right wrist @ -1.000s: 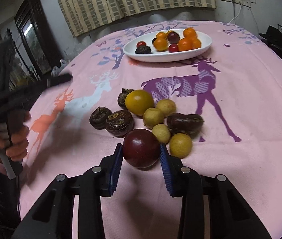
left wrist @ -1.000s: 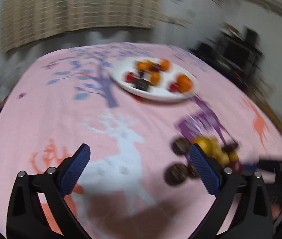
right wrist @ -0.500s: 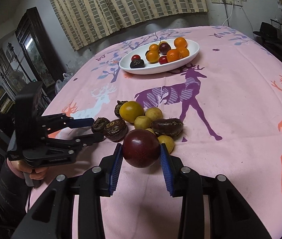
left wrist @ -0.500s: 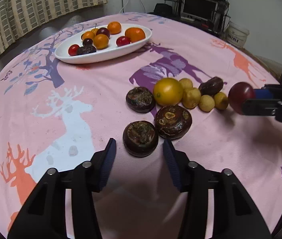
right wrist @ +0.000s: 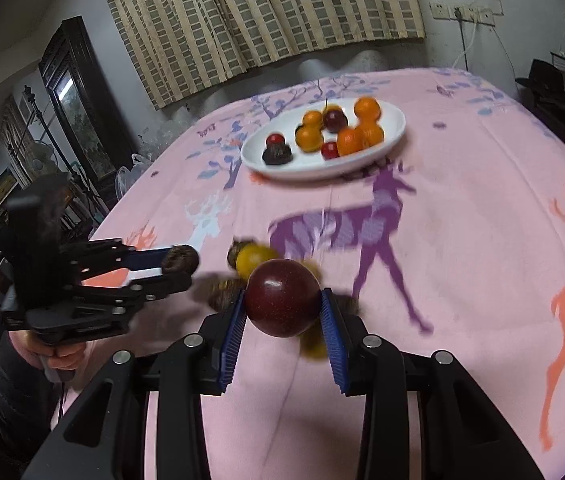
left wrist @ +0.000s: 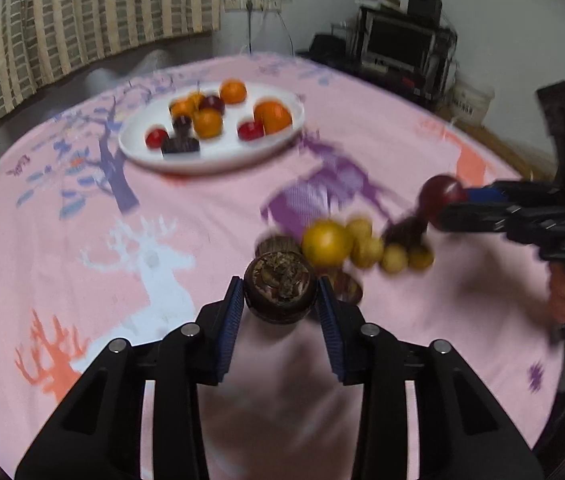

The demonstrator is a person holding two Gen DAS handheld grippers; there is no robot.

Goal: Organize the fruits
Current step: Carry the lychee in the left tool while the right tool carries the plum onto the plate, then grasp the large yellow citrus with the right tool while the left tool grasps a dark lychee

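Pink deer-print cloth (right wrist: 462,260) covers the table. Left gripper (left wrist: 280,300) clamps a brown, rough fruit (left wrist: 280,280) (possibly a mangosteen; blurred); right gripper (right wrist: 284,312) clamps a dark red plum (right wrist: 283,298). Both are lifted mid-carry; next, I judge, each needs setting on the white plate (right wrist: 392,136).

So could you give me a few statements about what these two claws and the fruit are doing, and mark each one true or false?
1. The left gripper is shut on a dark brown fruit. True.
2. The right gripper is open with nothing in it. False: it is shut on a dark red plum.
3. The white plate holds only orange fruit. False: small red and dark ones lie there too.
4. A pile of fruit lies on the pink tablecloth, outside the plate. True.
5. The yellow fruit sits on the plate. False: it is in the pile on the cloth.
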